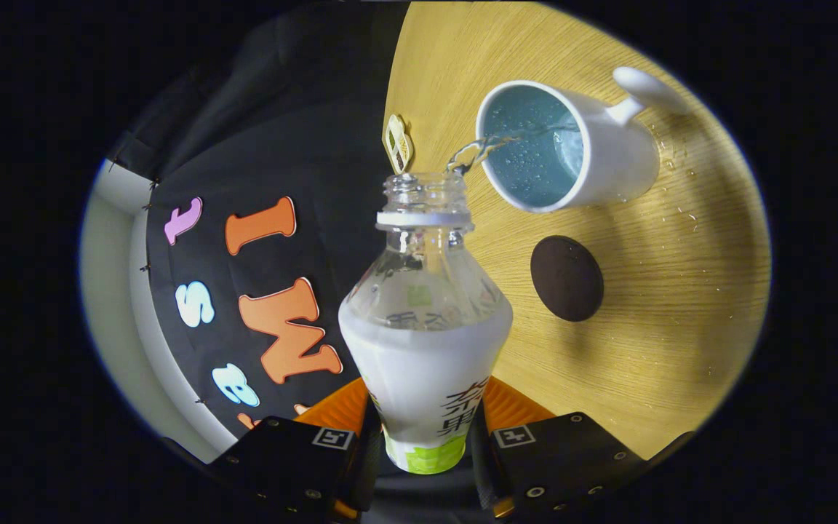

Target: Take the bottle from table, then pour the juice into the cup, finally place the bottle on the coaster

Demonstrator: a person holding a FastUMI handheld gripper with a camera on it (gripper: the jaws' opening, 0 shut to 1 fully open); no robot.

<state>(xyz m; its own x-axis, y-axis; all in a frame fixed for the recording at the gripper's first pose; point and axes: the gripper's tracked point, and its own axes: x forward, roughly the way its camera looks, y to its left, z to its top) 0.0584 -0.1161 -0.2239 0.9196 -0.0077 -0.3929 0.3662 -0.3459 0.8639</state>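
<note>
My gripper (425, 437) is shut on the lower body of a clear plastic bottle (425, 342) with a white label and no cap. The view is rolled over, so the bottle is tipped and its open neck points toward a white mug (608, 156) with a blue inside. A thin clear stream (479, 151) runs from the bottle's mouth over the mug's rim into it. The mug stands on a light wooden table (652, 320), handle turned away from the bottle. A dark round coaster (567, 278) lies on the table beside the mug, nearer my fingers.
A small yellow and white tag (398, 143) sits at the table's edge just past the bottle's mouth. Some droplets (681, 211) speckle the wood around the mug. The black booth cloth (273, 145) hangs beyond the table edge.
</note>
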